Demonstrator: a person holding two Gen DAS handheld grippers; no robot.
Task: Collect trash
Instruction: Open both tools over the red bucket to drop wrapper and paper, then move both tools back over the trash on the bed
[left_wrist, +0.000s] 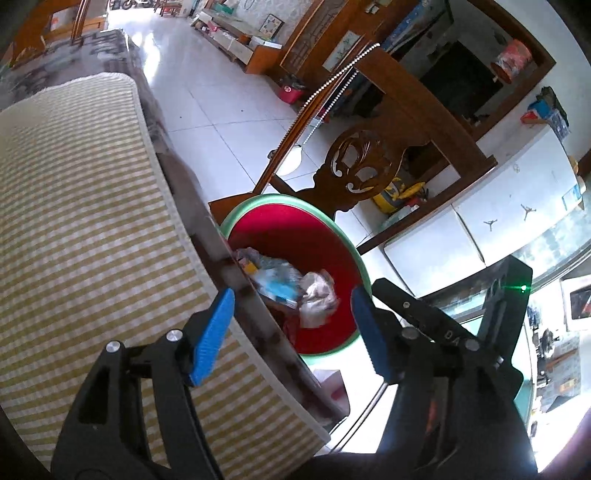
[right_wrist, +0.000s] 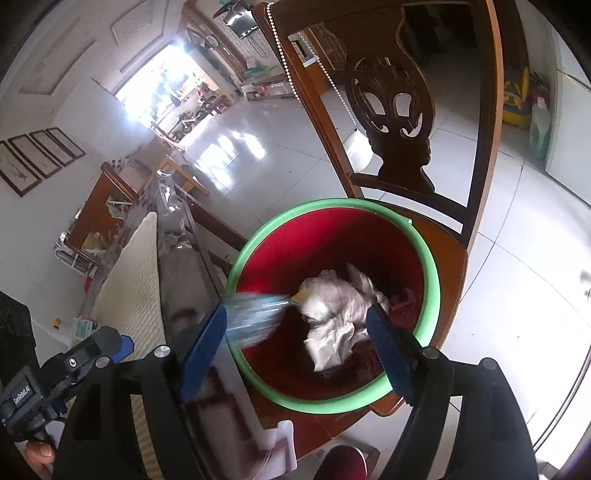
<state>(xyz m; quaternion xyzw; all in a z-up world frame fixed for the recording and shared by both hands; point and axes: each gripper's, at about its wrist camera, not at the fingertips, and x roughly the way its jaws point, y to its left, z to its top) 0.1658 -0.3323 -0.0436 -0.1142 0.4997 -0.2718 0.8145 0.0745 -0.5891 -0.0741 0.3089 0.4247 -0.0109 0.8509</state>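
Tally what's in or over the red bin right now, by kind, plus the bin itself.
Red bin with green rim: 1
Crumpled white paper wad in the bin: 1
Clear plastic wrapper, motion-blurred, over the bin's rim by the right gripper's fingers: 1
Blue-and-yellow wrapper scraps: a pile, count unclear, tallied as 1
Total: 4

carved wooden chair (right_wrist: 391, 110) | bead string (right_wrist: 314, 62) on chair | striped cloth (left_wrist: 81, 229) | tiled floor (left_wrist: 207, 107)
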